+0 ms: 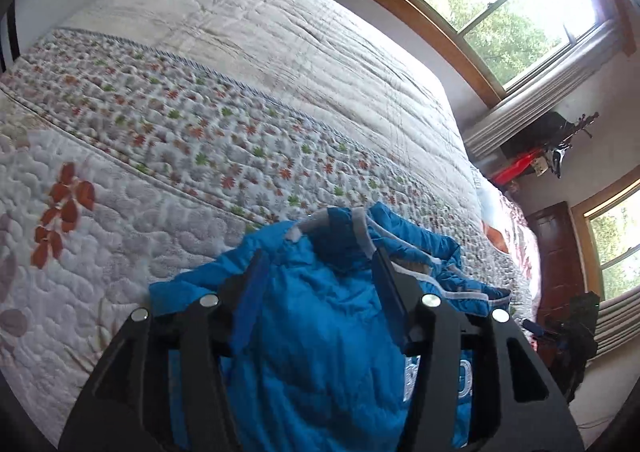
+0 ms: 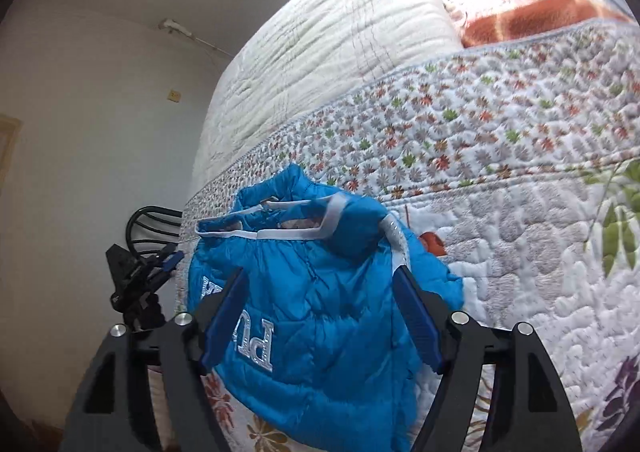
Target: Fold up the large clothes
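While the blue puffer jacket [image 1: 320, 316] lies bunched on the floral quilt [image 1: 168, 140] of the bed, its white-trimmed collar faces the quilt's flowered band. Left tongs [image 1: 320, 280] and right tongs [image 2: 320, 308] stand apart over the jacket, clamping nothing.

Both wrist views look steeply down, close above, seemingly sharing blue jacket [image 1: 320, 332] [image 2: 320, 312] and quilt [image 1: 160, 140] [image 2: 500, 172].

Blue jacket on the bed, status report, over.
Left gripper open, right gripper open. Blue jacket bunched on quilt, not gripped. Nothing in the way.
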Action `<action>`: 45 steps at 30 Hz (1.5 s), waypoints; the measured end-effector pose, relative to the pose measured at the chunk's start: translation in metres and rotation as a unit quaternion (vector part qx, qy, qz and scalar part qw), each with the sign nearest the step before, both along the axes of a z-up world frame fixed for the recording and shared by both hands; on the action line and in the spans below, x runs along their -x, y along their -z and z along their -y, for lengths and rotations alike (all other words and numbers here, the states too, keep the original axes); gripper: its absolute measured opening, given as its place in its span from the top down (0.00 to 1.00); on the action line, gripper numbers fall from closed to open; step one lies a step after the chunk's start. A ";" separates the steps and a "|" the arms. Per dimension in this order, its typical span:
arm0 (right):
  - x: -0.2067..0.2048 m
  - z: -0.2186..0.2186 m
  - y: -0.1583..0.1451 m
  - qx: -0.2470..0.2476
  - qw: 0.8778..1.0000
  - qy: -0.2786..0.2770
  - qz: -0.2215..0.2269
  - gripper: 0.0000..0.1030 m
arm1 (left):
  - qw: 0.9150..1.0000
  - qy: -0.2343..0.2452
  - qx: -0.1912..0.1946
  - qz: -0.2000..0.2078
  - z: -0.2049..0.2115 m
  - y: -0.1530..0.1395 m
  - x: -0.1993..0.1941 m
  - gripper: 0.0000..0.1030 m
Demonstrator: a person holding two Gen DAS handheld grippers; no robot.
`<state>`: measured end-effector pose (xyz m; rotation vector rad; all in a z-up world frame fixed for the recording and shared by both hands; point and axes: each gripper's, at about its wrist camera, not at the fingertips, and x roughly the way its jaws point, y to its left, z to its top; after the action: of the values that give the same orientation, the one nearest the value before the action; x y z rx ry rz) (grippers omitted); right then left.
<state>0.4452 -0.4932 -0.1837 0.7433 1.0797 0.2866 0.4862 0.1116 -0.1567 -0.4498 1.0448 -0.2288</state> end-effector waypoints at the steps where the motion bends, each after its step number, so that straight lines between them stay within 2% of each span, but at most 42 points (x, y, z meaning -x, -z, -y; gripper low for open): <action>1: 0.004 0.000 -0.003 0.012 1.000 -0.001 0.000 0.28 | 1.000 0.001 -0.022 0.004 -0.003 -0.002 0.005 0.49; 4: 0.011 -0.008 0.002 0.047 0.999 -0.017 -0.010 0.28 | 0.997 0.021 -0.076 -0.005 -0.002 0.005 0.014 0.48; 6: 0.009 -0.018 0.011 0.071 0.997 -0.030 -0.023 0.33 | 0.994 0.043 -0.103 -0.012 0.009 0.016 0.020 0.47; 10: -0.002 -0.035 0.031 0.105 0.992 -0.042 -0.051 0.40 | 0.988 0.079 -0.129 -0.015 0.033 0.033 0.023 0.42; 11: -0.005 -0.039 0.036 0.119 0.990 -0.040 -0.058 0.46 | 0.988 0.081 -0.133 -0.017 0.038 0.036 0.022 0.42; 12: -0.006 -0.041 0.037 0.126 0.989 -0.037 -0.061 0.58 | 0.987 0.083 -0.137 -0.020 0.043 0.039 0.021 0.45; 13: -0.008 -0.041 0.037 0.123 0.990 -0.034 -0.060 0.64 | 0.986 0.084 -0.141 -0.022 0.047 0.042 0.020 0.51; 14: -0.010 -0.041 0.035 0.120 0.991 -0.029 -0.055 0.78 | 0.986 0.084 -0.143 -0.024 0.050 0.044 0.017 0.68; 15: -0.010 -0.041 0.031 0.116 0.992 -0.026 -0.048 0.85 | 0.987 0.083 -0.139 -0.022 0.052 0.043 0.017 0.81; 17: -0.008 -0.039 0.016 0.113 0.993 -0.025 -0.025 0.89 | 0.990 0.071 -0.123 -0.006 0.050 0.035 0.021 0.90; 21: -0.008 -0.030 -0.013 0.107 0.994 -0.012 0.011 0.91 | 0.995 0.027 -0.073 0.061 0.032 0.000 0.032 0.92; 23: -0.016 -0.024 -0.012 0.099 0.995 0.003 0.006 0.91 | 0.994 0.018 -0.086 0.070 0.031 -0.004 0.027 0.91; 25: -0.026 -0.021 0.001 0.092 0.996 0.014 -0.015 0.91 | 0.993 0.017 -0.108 0.051 0.034 0.008 0.017 0.91; 27: -0.034 -0.017 0.023 0.098 0.993 0.024 -0.053 0.91 | 0.992 0.017 -0.127 0.014 0.035 0.031 0.006 0.91; 29: -0.042 -0.019 0.049 0.088 0.992 0.028 -0.083 0.91 | 0.991 0.019 -0.129 -0.010 0.035 0.055 0.000 0.88; 31: -0.042 -0.016 0.066 0.062 0.994 0.034 -0.089 0.90 | 0.990 0.020 -0.136 -0.011 0.036 0.068 -0.001 0.85; 34: -0.040 -0.013 0.074 0.040 0.994 0.045 -0.089 0.89 | 0.987 0.022 -0.160 -0.013 0.042 0.074 -0.002 0.83; 37: -0.038 -0.014 0.065 0.064 0.993 0.042 -0.091 0.85 | 0.984 0.020 -0.174 -0.027 0.045 0.069 -0.006 0.78; 39: -0.031 -0.013 0.048 0.091 0.992 0.045 -0.081 0.73 | 0.985 0.003 -0.169 -0.030 0.038 0.056 -0.003 0.71; 42: -0.012 -0.013 0.020 0.134 0.988 0.055 -0.058 0.71 | 0.987 -0.031 -0.160 -0.007 0.022 0.027 0.010 0.62; 43: -0.005 -0.015 0.009 0.142 0.987 0.055 -0.049 0.71 | 0.985 -0.042 -0.166 0.006 0.020 0.018 0.017 0.61; 45: 0.012 -0.027 -0.010 0.145 0.988 0.044 -0.021 0.71 | 0.977 -0.061 -0.200 0.035 0.023 -0.002 0.032 0.64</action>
<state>0.4333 -0.4661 -0.1734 0.5354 1.0959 0.0355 0.4544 0.0887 -0.1549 -0.1393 0.9614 0.0761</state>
